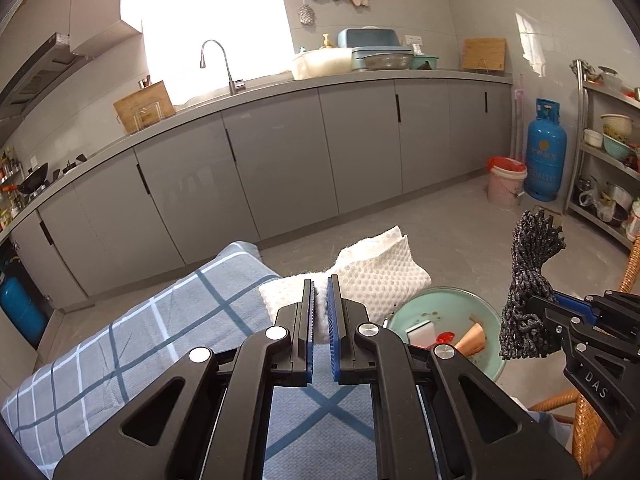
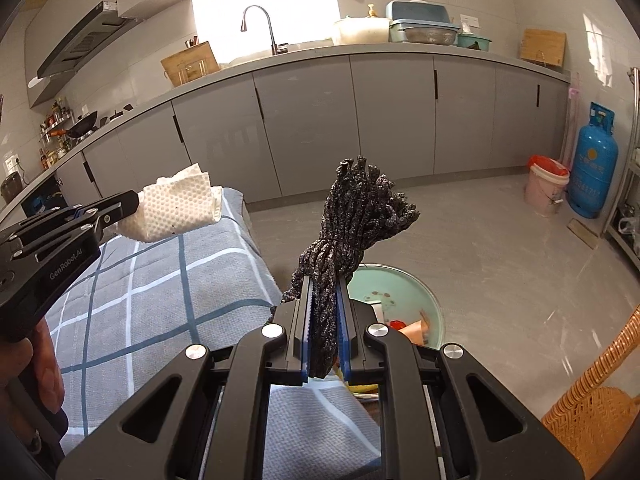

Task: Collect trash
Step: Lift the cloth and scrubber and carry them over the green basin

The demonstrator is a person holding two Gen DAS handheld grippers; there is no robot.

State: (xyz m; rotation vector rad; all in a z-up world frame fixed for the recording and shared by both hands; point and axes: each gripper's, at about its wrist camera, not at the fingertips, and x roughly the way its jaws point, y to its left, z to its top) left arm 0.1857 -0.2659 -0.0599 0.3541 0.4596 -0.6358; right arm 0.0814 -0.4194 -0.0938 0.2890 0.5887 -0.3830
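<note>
My left gripper (image 1: 319, 280) is shut on a folded white paper towel (image 1: 376, 272), held above the edge of a checked cloth. In the right wrist view the same towel (image 2: 180, 208) sticks out of the left gripper (image 2: 138, 200) at the left. My right gripper (image 2: 324, 280) is shut on a bundle of dark speckled cord (image 2: 356, 208). That bundle (image 1: 530, 280) hangs from the right gripper (image 1: 534, 304) at the right of the left wrist view. Below both sits a pale green round bin (image 1: 456, 308), also seen as the bin (image 2: 400, 284), holding red and orange scraps.
A grey and blue checked cloth (image 1: 168, 320) covers the surface below my left gripper. A wicker chair (image 2: 600, 396) stands at the right. Grey cabinets (image 1: 280, 160) run along the far wall, with a pink bucket (image 1: 505, 184) and a blue gas cylinder (image 1: 545, 152) on the floor.
</note>
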